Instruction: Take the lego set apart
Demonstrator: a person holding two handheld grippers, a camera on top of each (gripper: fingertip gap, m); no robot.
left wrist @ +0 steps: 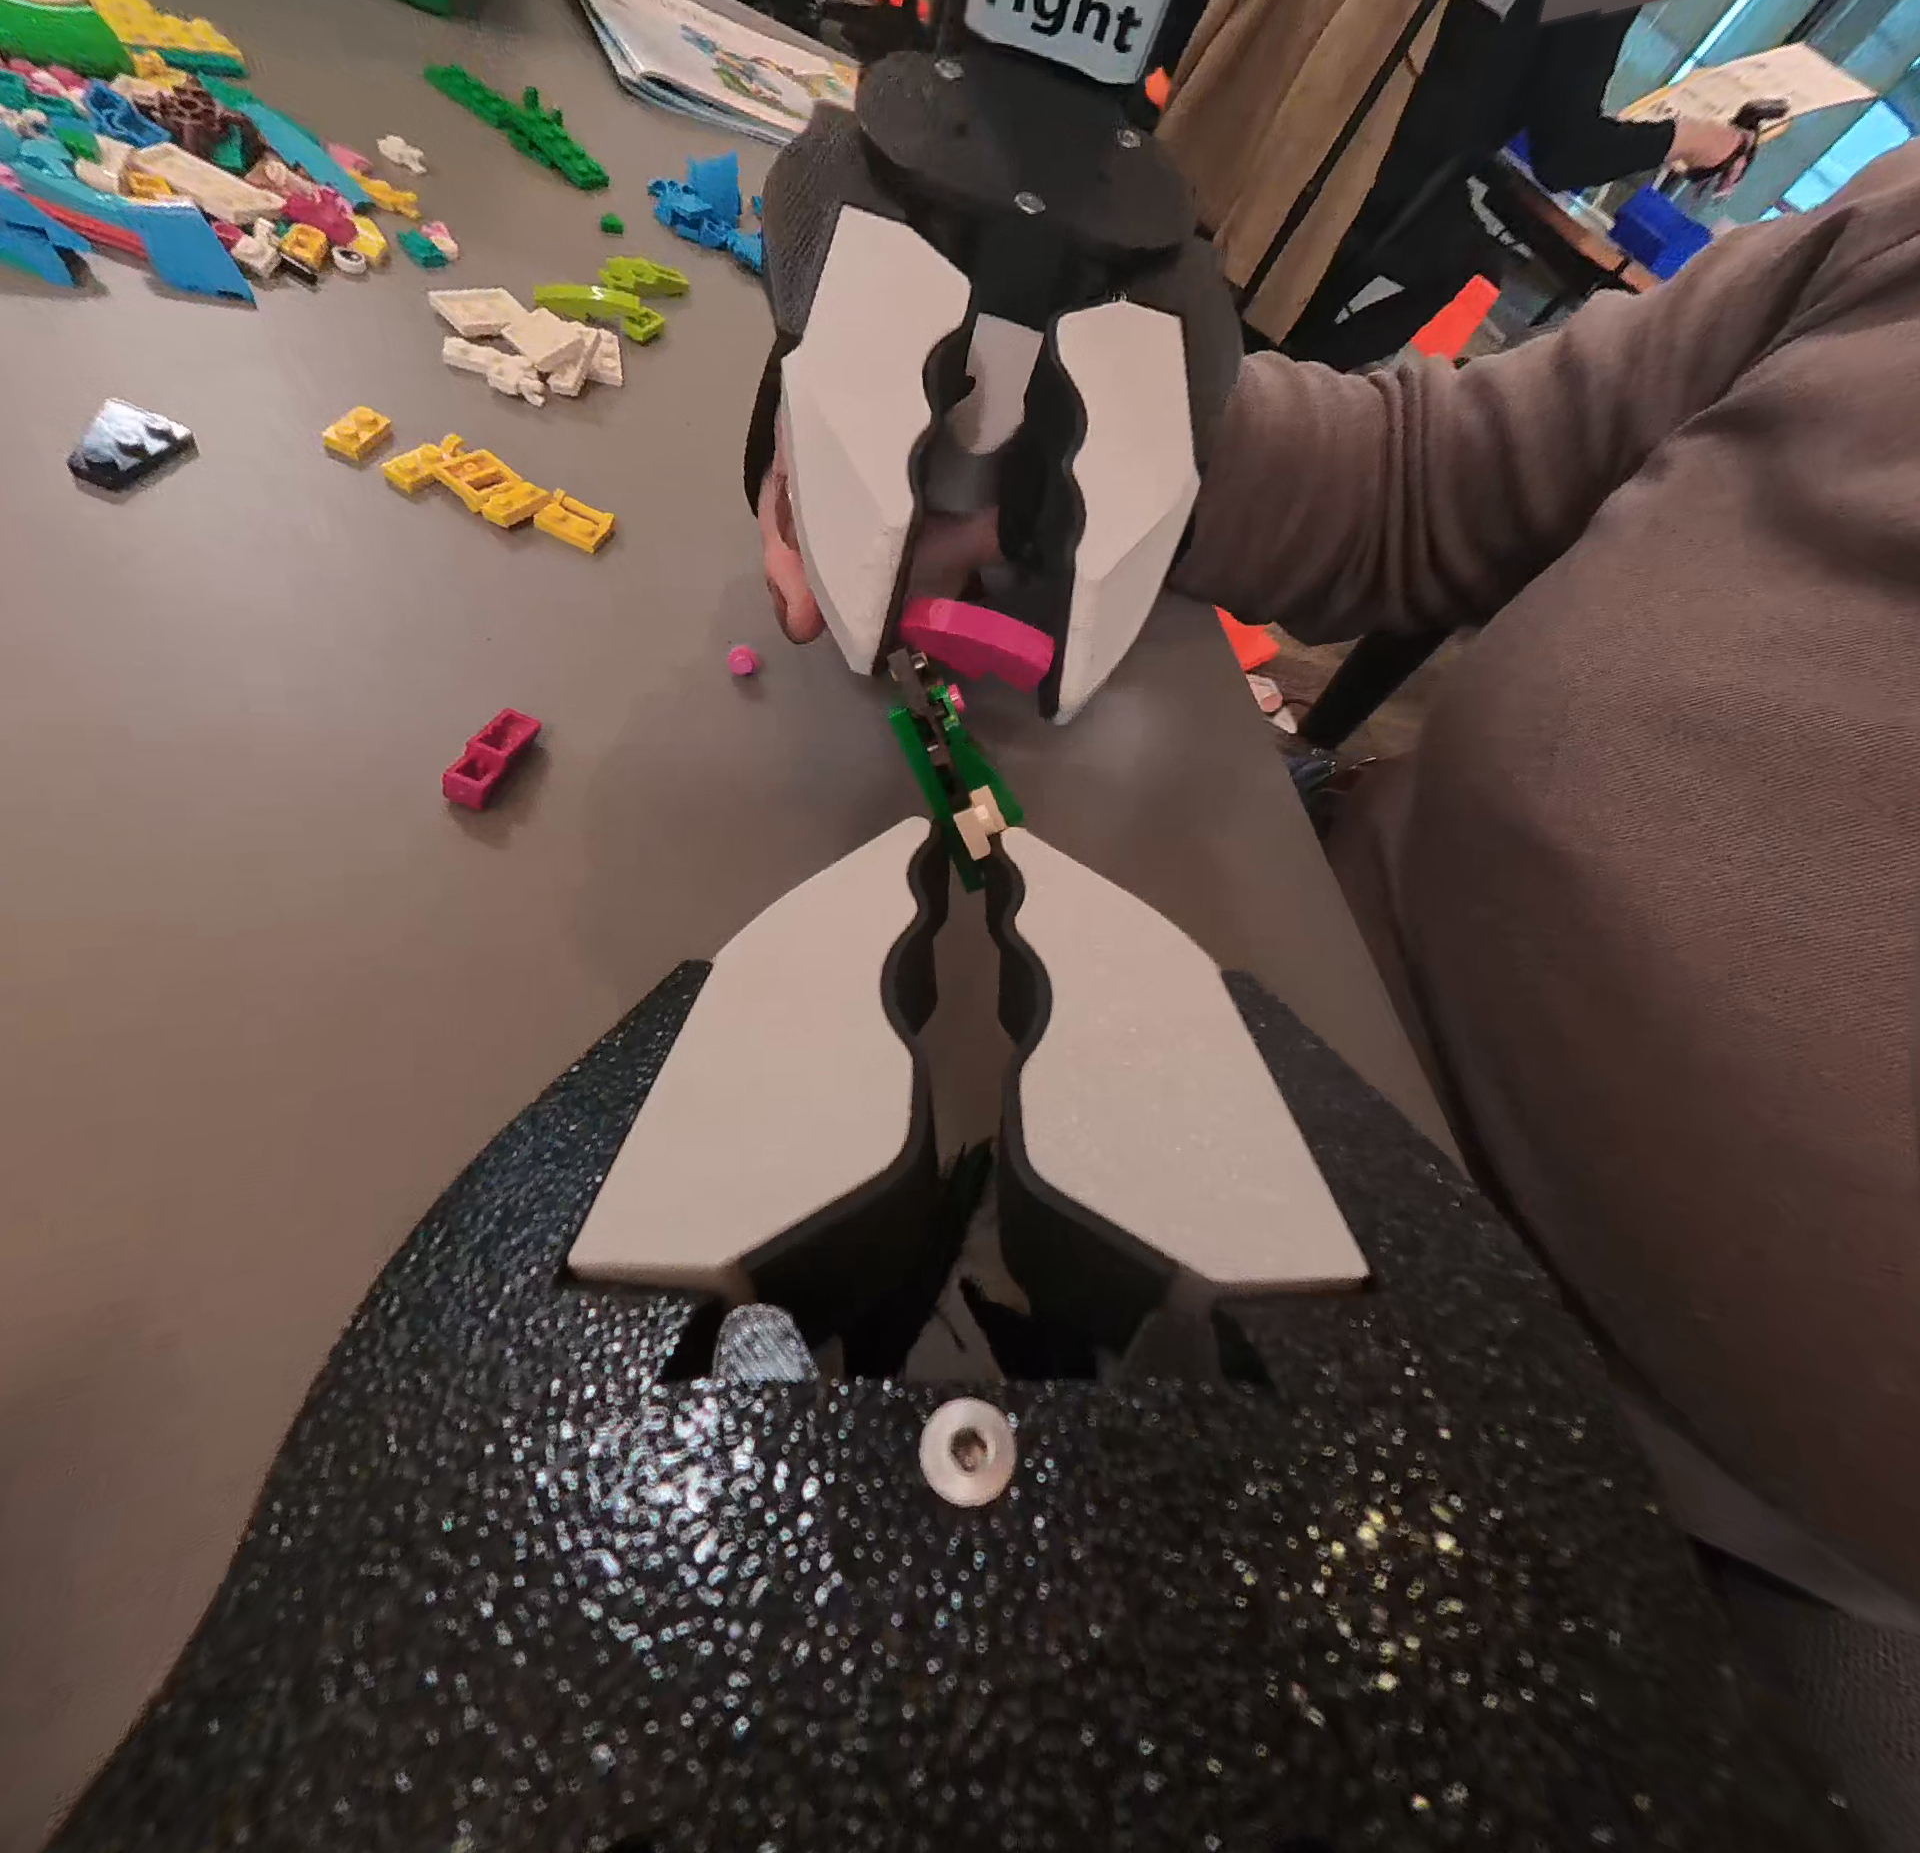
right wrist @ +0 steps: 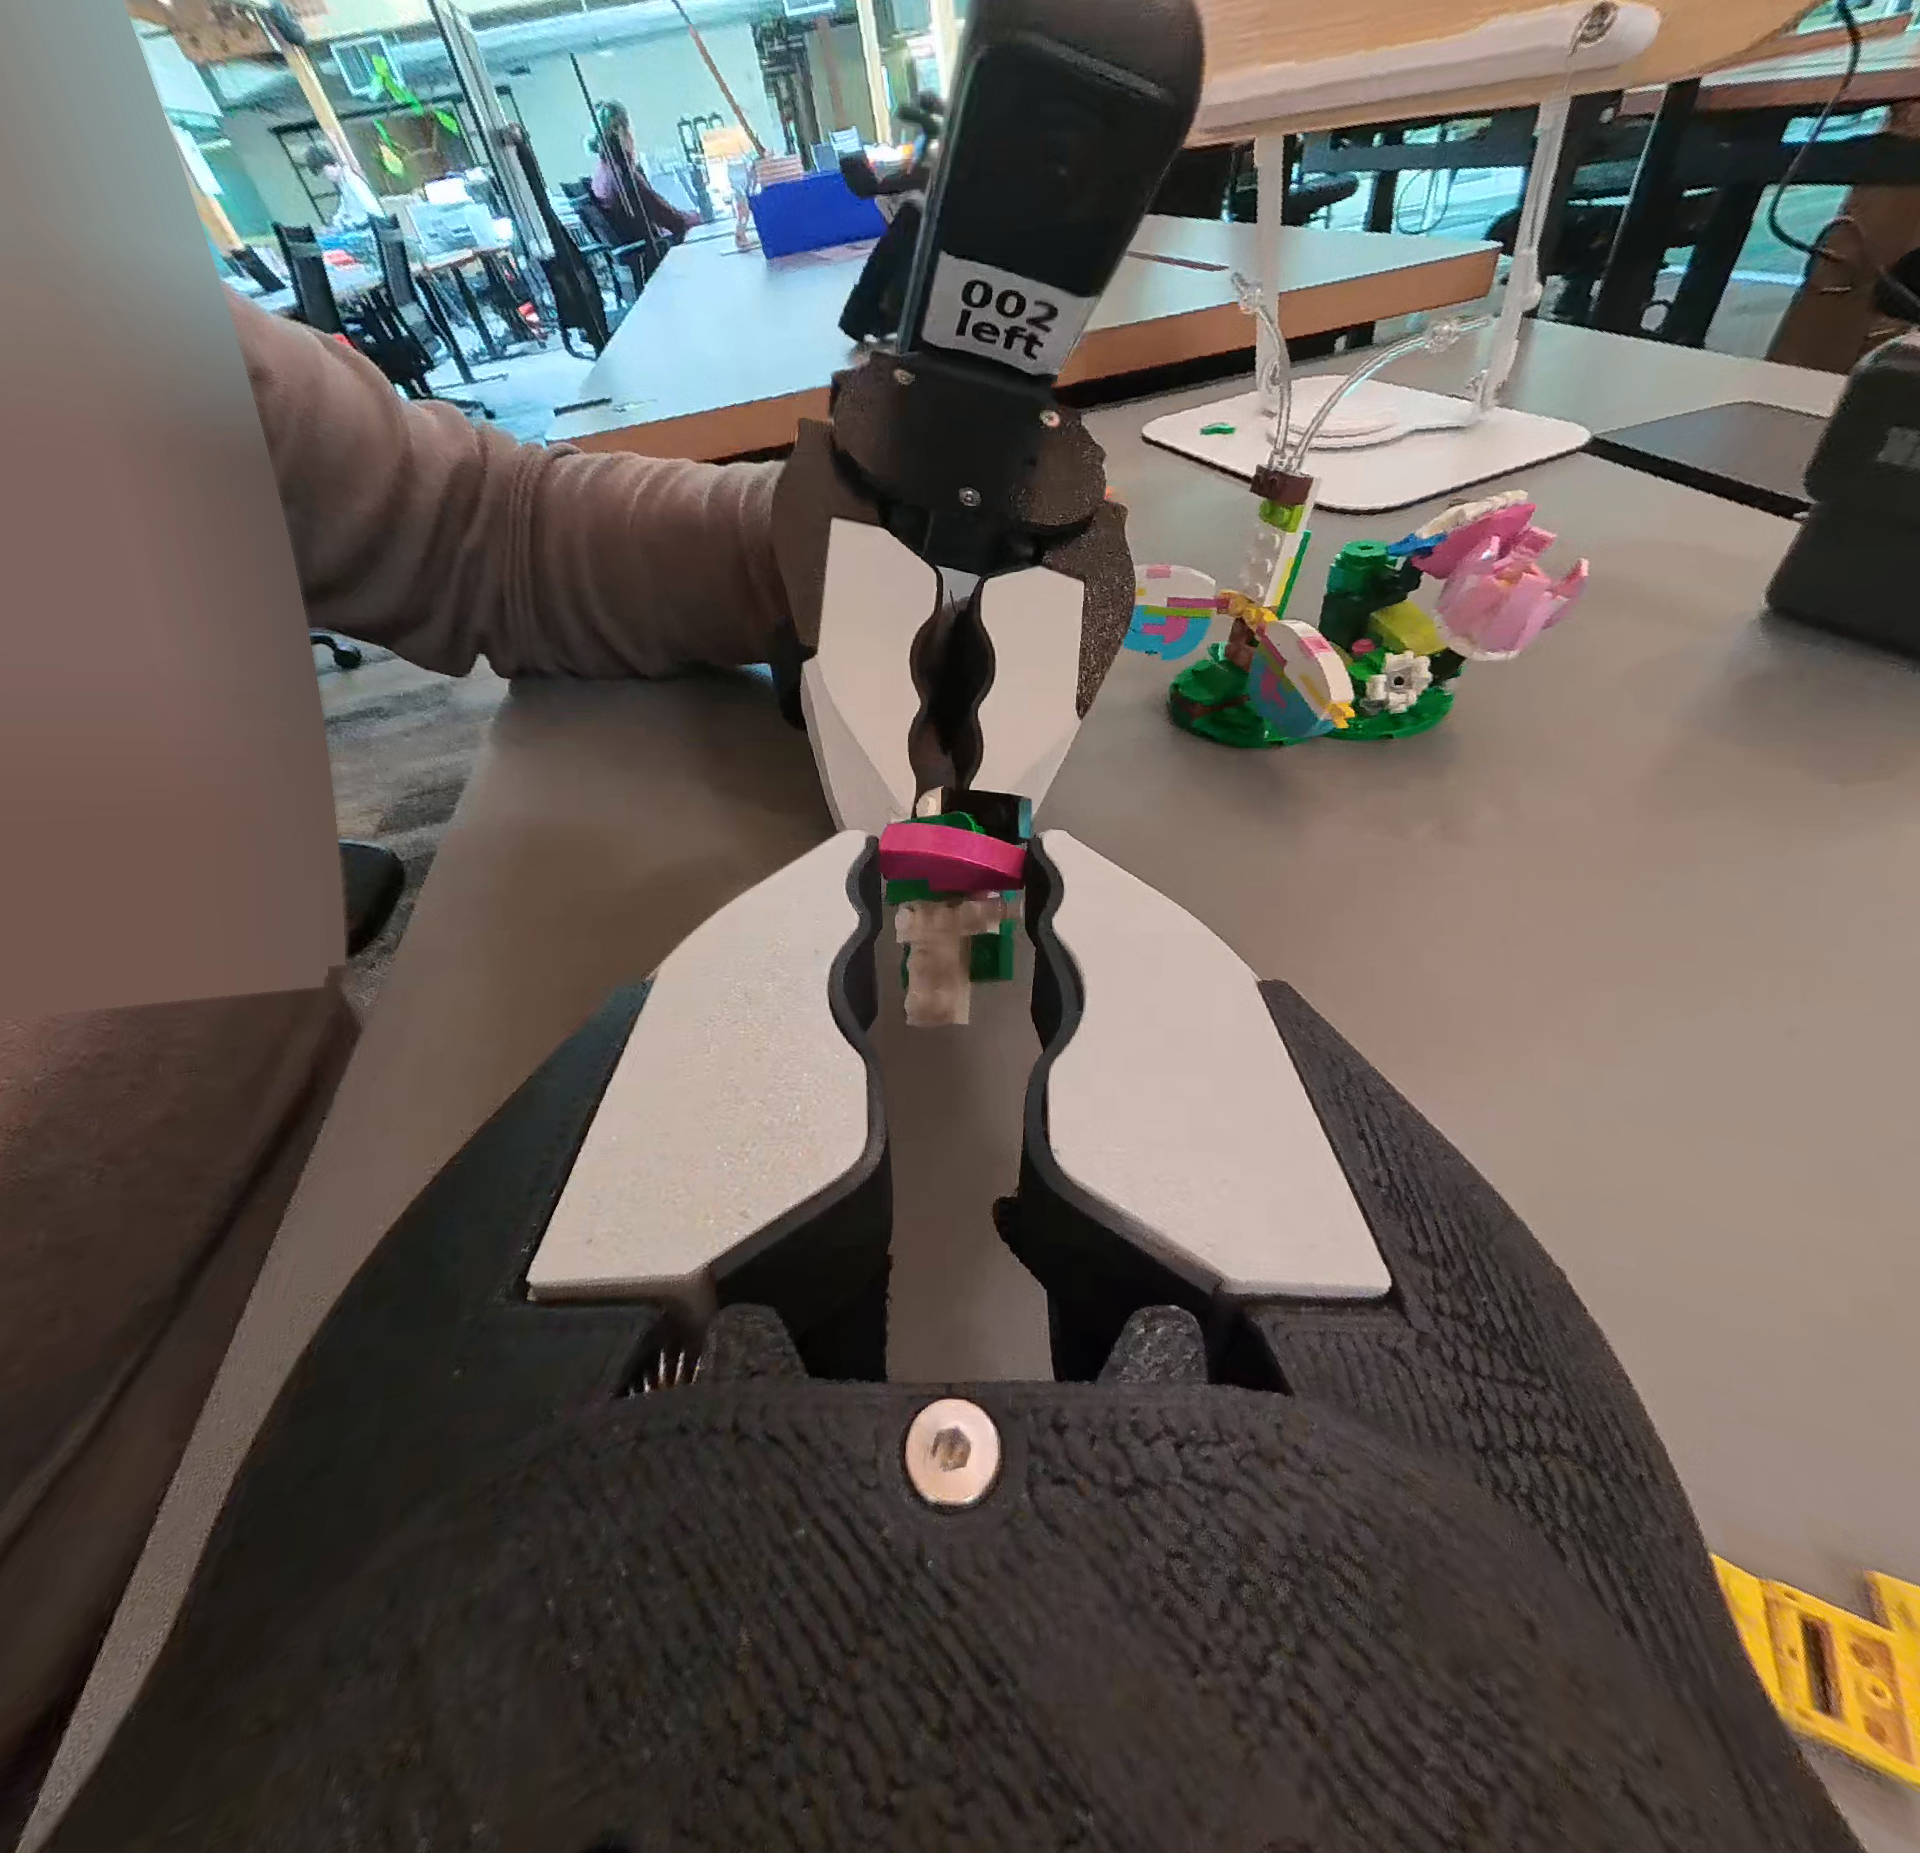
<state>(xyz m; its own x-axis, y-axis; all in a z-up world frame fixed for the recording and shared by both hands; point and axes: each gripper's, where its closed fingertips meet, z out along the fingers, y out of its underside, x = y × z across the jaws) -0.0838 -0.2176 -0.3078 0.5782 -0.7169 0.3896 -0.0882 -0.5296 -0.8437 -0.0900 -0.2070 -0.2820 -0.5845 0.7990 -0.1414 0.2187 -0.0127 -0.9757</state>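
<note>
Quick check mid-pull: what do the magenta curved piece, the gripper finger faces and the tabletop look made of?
Magenta curved piece: moulded plastic, smooth with a slight sheen. Finger faces: pale grey, matte and finely grained, probably printed plastic, edged by black wavy pads that look rubbery. Tabletop: grey-brown, smooth, softly reflective, likely laminate.

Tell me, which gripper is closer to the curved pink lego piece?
Right. The right gripper has the curved pink lego piece between its fingertips; the left gripper pinches the green lego stem below it.

Black textured gripper bodies [left wrist: 977,1595], white fingers [left wrist: 790,1097] with wavy black pads, silver screw [right wrist: 952,1455], grey-brown sleeves [left wrist: 1507,484] worn.
</note>
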